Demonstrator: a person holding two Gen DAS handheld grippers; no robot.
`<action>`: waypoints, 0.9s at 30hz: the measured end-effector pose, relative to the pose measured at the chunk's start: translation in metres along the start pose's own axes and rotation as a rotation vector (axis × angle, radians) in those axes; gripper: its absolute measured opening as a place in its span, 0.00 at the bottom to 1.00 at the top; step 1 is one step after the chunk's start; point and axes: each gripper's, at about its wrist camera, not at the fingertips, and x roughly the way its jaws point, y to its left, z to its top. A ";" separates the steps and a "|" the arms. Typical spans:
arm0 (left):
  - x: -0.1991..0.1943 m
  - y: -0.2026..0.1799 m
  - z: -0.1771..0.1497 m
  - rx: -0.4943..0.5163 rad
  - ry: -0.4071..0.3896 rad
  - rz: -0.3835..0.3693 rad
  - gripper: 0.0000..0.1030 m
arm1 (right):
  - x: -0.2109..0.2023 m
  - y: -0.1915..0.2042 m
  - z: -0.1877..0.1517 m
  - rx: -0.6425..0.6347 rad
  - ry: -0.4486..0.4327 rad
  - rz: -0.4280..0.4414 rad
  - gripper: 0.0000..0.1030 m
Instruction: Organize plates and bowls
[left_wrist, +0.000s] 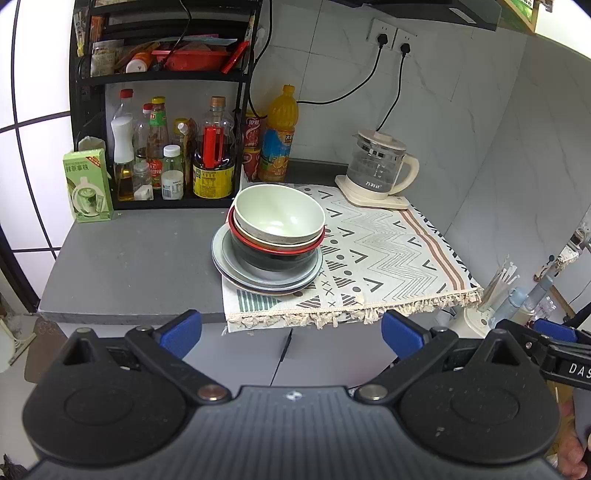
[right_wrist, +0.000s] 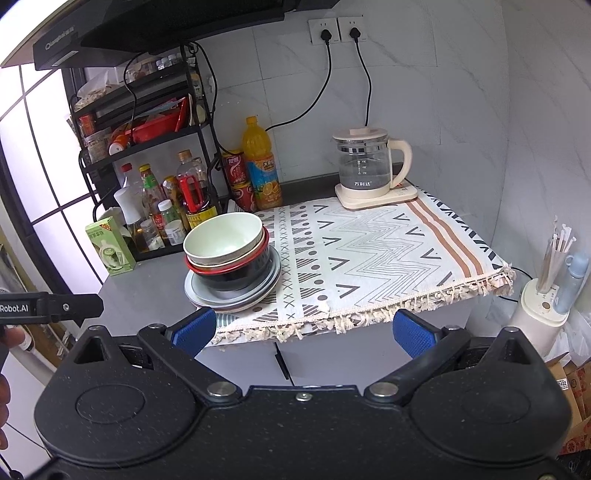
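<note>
Your left gripper (left_wrist: 291, 334) and right gripper (right_wrist: 303, 328): jaws wide, empty | bowls (left_wrist: 279, 221) tilted on plates (left_wrist: 266, 277); nudge topples stack at counter (left_wrist: 129, 266) edge.

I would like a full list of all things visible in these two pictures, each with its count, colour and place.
bowls: several nested, pale green on top, red-rimmed black lower, on the plates.
plates: a few stacked, grey-blue, at the mat's left edge.
mat: one, white with zigzag pattern, right side of the counter.
counter: one, grey.
kettle: one, glass and cream, back of the mat.
juice bottle: one, orange, by the wall.
rack: one, black, full of sauce bottles, back left.
green box: one, left of the rack.
left gripper: jaws open, empty.
right gripper: jaws open, empty.
</note>
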 end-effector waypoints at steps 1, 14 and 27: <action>0.000 0.000 0.000 0.002 0.001 0.001 0.99 | 0.000 0.000 0.000 0.000 0.000 0.000 1.00; 0.003 -0.001 -0.003 0.008 0.016 0.003 0.99 | 0.001 -0.002 0.000 0.001 0.008 0.000 1.00; 0.005 -0.004 -0.003 0.012 0.011 0.001 0.99 | -0.001 -0.004 0.001 -0.004 0.007 -0.008 1.00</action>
